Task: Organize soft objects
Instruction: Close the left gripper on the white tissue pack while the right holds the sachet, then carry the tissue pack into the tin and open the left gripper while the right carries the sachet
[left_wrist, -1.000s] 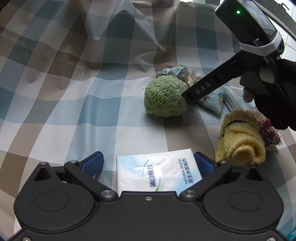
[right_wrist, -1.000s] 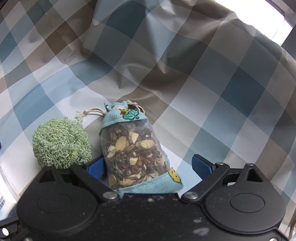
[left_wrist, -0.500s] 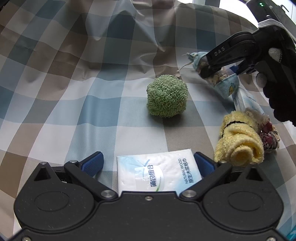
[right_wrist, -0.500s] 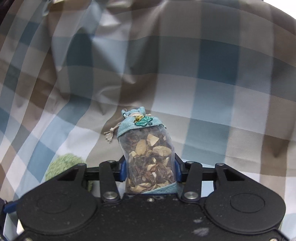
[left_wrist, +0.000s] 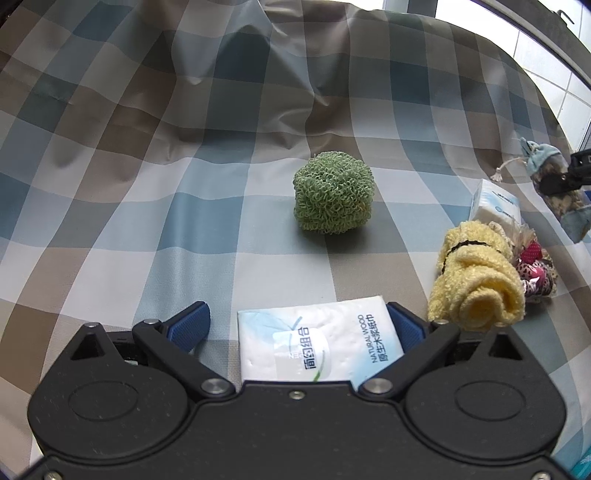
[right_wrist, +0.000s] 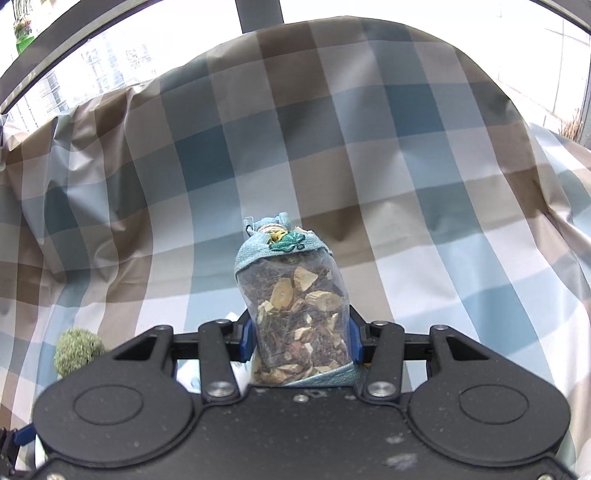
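- Checked cloth (left_wrist: 229, 155) in blue, brown and white is covering a soft, wrinkled surface, rising into a cushioned back with bright windows behind it.
- Right gripper (right_wrist: 300, 341) is pinching a sachet (right_wrist: 297, 314), a net pouch of dried petals with a blue fabric collar. Both blue pads are pressing its lower sides. The sachet's long axis is running straight out from the jaws, tied neck farthest from the camera, and it is hanging clear of the cloth.
- From the left wrist view, the sachet is showing at the far right edge, above a small heap of goods.
- That heap is holding a rolled yellow towel (left_wrist: 476, 280), a white tissue pack at the back (left_wrist: 495, 205) and a red patterned pouch (left_wrist: 535, 273), all touching or nearly so. It seems the likely drop spot, lying below the right hand.
- Left gripper (left_wrist: 298, 325) is standing wide, jaws having just closed slightly. A flat tissue packet (left_wrist: 317, 347) is lying between the pads, right pad touching or almost touching its edge, left pad clear, so nothing is gripped.
- Green looped scrubber ball (left_wrist: 333, 197) is sitting alone mid-cloth, ahead of the left gripper.
- No box, basket or tray is visible.
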